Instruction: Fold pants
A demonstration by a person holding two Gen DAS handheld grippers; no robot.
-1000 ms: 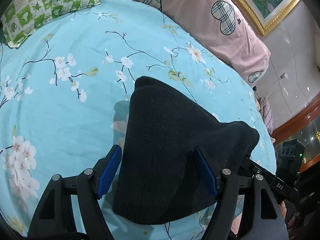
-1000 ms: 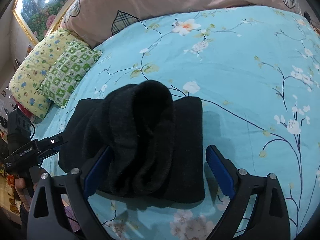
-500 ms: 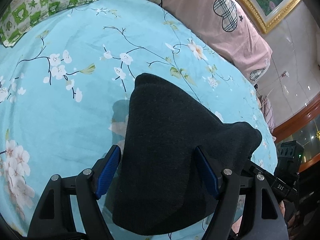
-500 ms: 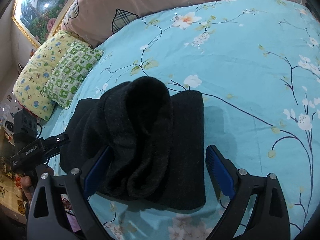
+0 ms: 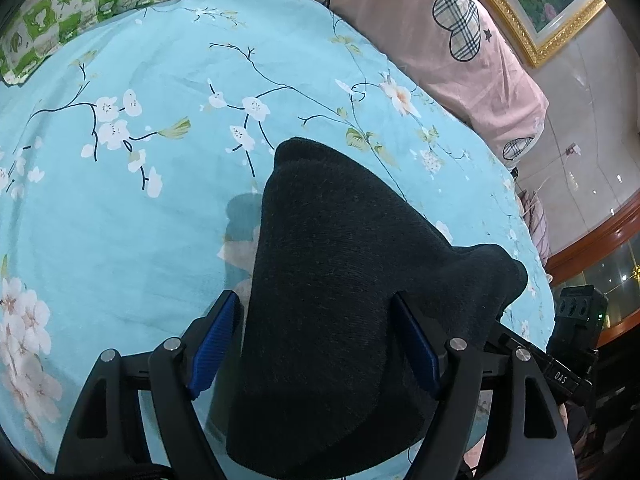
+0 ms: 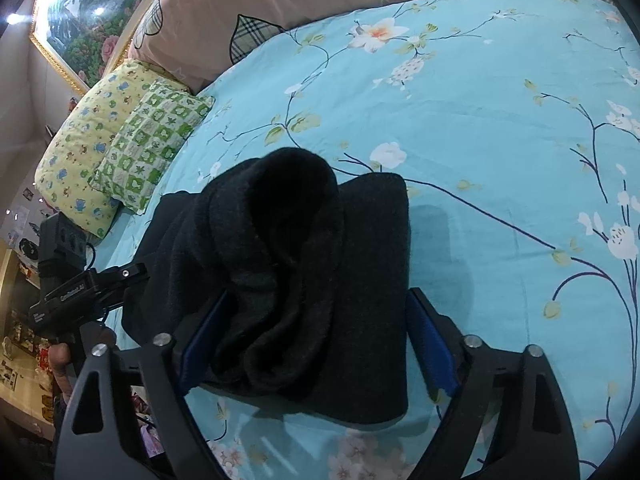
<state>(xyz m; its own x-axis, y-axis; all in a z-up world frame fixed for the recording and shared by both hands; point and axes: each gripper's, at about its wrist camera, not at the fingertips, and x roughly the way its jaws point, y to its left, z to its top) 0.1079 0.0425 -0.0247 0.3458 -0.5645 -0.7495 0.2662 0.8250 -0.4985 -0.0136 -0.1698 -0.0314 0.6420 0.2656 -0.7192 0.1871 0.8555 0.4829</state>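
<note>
The black pants (image 5: 340,280) lie folded in a thick bundle on the light blue flowered bedsheet (image 5: 120,220). My left gripper (image 5: 314,298) stands open astride one end of the bundle. Its left pad is clear of the cloth, and cloth drapes over its right finger. In the right wrist view the pants (image 6: 360,280) show a raised hump of fleecy fabric (image 6: 288,208) on top. My right gripper (image 6: 319,294) straddles the near end with its jaws closing. The cloth sits between the pads, which are at its sides without clearly squeezing it. The left gripper's body (image 6: 80,292) shows at the left.
A green checked pillow (image 6: 152,140) and a yellow one (image 6: 80,152) lie at the bed's far left. A pink quilt with plaid hearts (image 5: 440,40) runs along the head of the bed. A gold-framed picture (image 6: 88,20) hangs behind. Bare sheet stretches out to the right (image 6: 520,160).
The right gripper's jaws have come in closer to the sides of the pants. The left gripper and the bundle have hardly shifted.
</note>
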